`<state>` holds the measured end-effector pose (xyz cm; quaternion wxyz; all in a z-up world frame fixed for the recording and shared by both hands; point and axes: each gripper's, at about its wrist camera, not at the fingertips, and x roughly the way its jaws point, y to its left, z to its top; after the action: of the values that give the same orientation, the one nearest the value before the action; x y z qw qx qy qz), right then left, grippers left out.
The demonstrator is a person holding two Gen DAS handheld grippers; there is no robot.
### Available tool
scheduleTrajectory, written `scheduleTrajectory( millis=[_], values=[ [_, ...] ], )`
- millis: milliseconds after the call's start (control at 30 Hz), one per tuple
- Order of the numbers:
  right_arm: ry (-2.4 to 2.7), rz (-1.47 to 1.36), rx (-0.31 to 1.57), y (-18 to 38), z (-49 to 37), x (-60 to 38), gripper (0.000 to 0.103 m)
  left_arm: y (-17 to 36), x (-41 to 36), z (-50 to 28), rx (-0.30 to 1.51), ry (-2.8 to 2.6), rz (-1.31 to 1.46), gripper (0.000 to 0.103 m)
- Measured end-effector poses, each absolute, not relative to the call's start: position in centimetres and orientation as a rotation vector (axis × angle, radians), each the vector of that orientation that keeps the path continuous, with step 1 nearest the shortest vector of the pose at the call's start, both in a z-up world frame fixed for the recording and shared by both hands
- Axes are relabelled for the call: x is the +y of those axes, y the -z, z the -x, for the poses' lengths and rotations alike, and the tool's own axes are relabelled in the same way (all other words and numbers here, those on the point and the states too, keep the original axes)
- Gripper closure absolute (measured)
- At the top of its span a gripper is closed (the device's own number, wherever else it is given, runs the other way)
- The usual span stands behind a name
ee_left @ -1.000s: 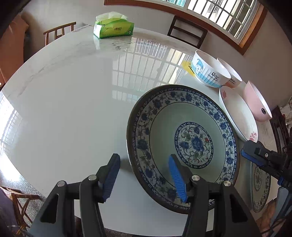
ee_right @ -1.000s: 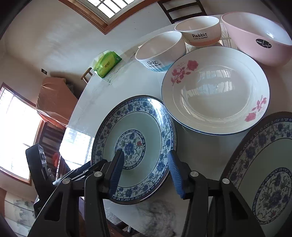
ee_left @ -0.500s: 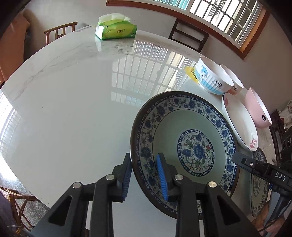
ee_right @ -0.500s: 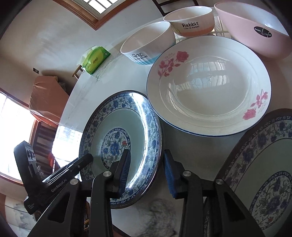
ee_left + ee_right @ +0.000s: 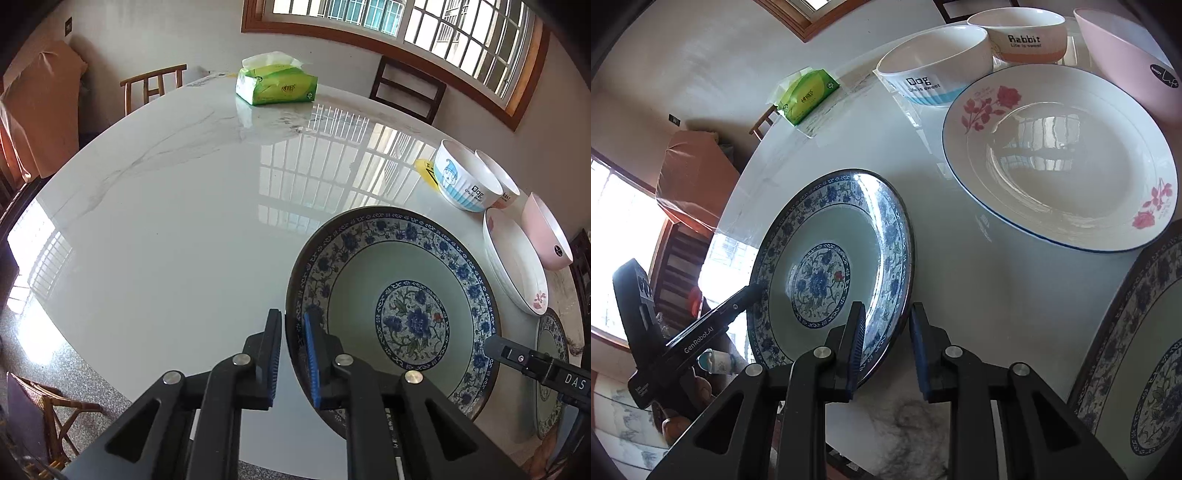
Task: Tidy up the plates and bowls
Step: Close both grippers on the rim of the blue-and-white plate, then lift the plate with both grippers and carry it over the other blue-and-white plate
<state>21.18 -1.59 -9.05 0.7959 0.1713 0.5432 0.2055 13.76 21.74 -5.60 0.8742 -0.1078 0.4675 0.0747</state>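
A blue-and-white floral plate (image 5: 406,295) is tilted up off the white marble table (image 5: 166,221). My left gripper (image 5: 293,354) is shut on its near rim. In the right wrist view my right gripper (image 5: 886,343) straddles the opposite rim of the same plate (image 5: 827,266), jaws still apart, not clamped. A second blue plate (image 5: 1137,362) lies at the right. A white rose plate (image 5: 1060,158), a "Dog" bowl (image 5: 934,70), a "Rabbit" bowl (image 5: 1023,37) and a pink bowl (image 5: 1134,55) stand beyond.
A green tissue pack (image 5: 277,83) sits at the table's far side. Wooden chairs (image 5: 153,86) stand around the table. The table's near edge runs just under my grippers, with granite floor (image 5: 55,354) below.
My left gripper closed onto the blue plate's rim and lifted it to a tilt. My right gripper narrowed and moved in around the opposite rim.
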Motion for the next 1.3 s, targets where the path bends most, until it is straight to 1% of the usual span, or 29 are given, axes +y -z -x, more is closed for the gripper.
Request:
scheduleTrajectory(
  millis=[67,133,200,233,333,433,500,533,633,767,833,1000,1300],
  values=[
    [-0.440,-0.354,1.160,9.0,-21.1,-1.4,0.079,5.3,21.9,-13.4,0.963,-0.181,0.214,0.090],
    [-0.430,-0.339,1.136,8.4,-20.9,-1.5,0.078,4.7,22.3,-12.9,0.945,-0.228,0.202,0.085],
    [-0.440,-0.352,1.092,7.3,-20.3,-2.3,0.078,3.9,22.5,-12.2,0.927,-0.263,0.188,0.068],
    [-0.443,-0.361,1.069,6.7,-19.9,-2.9,0.077,3.4,22.6,-11.8,0.915,-0.268,0.190,0.066],
    [-0.447,-0.382,0.991,4.5,-17.9,-5.5,0.074,1.5,22.5,-10.2,0.865,-0.258,0.221,0.064],
    [-0.402,-0.361,0.913,2.2,-14.9,-9.3,0.071,-1.0,20.0,-8.5,0.828,-0.120,0.243,0.063],
    [-0.341,-0.344,0.869,0.9,-12.6,-12.5,0.070,-2.3,16.9,-7.9,0.821,0.023,0.236,0.056],
    [-0.306,-0.335,0.859,0.4,-11.5,-14.3,0.067,-2.7,15.0,-7.8,0.828,0.096,0.225,0.055],
    [-0.189,-0.332,0.859,0.0,-9.0,-19.7,0.066,-2.8,8.8,-8.3,0.879,0.277,0.186,0.055],
    [-0.080,-0.377,0.880,1.1,-7.2,-25.7,0.065,-0.6,2.0,-9.8,1.006,0.410,0.167,0.055],
    [-0.083,-0.429,0.893,2.1,-6.9,-27.8,0.066,0.8,-0.1,-10.6,1.076,0.437,0.169,0.055],
    [-0.116,-0.515,0.941,4.9,-7.0,-30.2,0.065,3.5,-1.6,-12.2,1.171,0.422,0.230,0.055],
    [-0.195,-0.569,0.988,7.2,-8.4,-30.0,0.066,5.5,-1.2,-13.5,1.232,0.376,0.298,0.055]
  ],
)
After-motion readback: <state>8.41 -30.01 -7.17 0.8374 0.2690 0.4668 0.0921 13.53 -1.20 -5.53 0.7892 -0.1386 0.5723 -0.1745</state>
